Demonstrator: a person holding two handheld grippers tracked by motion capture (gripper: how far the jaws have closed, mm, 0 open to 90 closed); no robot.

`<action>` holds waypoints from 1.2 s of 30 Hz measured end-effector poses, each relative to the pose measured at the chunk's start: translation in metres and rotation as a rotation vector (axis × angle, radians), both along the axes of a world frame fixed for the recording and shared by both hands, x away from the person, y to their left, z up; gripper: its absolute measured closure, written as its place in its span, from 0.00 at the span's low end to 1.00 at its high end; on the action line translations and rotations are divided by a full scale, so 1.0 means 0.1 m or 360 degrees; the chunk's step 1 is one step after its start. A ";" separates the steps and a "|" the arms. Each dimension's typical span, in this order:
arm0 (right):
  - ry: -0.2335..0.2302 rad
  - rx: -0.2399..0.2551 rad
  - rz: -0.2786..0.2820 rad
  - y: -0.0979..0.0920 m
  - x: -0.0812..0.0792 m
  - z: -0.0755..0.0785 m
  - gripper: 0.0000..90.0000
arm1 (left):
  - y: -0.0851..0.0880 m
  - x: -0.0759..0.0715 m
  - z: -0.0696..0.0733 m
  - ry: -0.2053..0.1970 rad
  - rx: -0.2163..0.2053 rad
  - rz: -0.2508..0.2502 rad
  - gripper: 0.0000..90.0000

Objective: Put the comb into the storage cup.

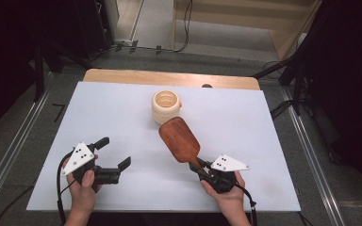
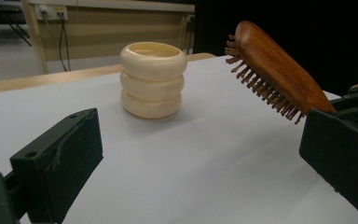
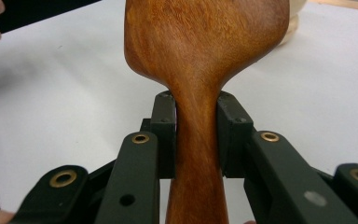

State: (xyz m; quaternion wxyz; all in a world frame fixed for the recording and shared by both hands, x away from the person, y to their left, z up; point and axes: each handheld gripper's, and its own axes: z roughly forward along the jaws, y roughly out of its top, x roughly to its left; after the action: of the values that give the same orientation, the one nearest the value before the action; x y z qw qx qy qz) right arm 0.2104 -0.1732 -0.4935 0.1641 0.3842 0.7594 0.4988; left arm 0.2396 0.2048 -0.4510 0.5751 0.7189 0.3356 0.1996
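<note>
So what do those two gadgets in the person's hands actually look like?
Both the left gripper and the right gripper are black, blocky hand tools with two flat-padded jaws. Each carries a grey three-cornered plate with small dark dots on top, and a black cable trails back from it. Brass-coloured rivets join the jaw links. No sleeves show.

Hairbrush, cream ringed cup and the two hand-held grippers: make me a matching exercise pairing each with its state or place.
Column one:
1. hairbrush
2. cream ringed cup
3. left hand-held gripper
4. right hand-held gripper

Column two:
a. jaws apart, nothing between them
b. stands upright on the white table
c. clamped on a wooden handle
d. lifted, bristles facing down

Pairs: 1-d, 2-b, 3-a, 4-c
</note>
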 end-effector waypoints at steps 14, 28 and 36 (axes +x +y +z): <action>-0.0078 0.0027 0.0130 0.26 -0.10 0.01 0.78 | -0.26 -0.07 0.02 0.0002 -0.0048 -0.0131 0.00; -0.0133 0.0053 0.0213 0.41 -0.20 0.02 0.78 | -0.39 -0.08 -0.05 0.0076 -0.0149 -0.0220 0.00; -0.0165 0.0062 0.0272 0.52 -0.27 0.03 0.78 | -0.48 -0.10 -0.09 0.0115 -0.0189 -0.0268 0.00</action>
State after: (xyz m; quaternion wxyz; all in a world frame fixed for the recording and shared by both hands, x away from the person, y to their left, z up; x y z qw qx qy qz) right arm 0.1833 -0.1211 -0.4905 0.1526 0.2947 0.7701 0.5448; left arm 0.2301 0.1570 -0.4595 0.6189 0.7160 0.3057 0.1043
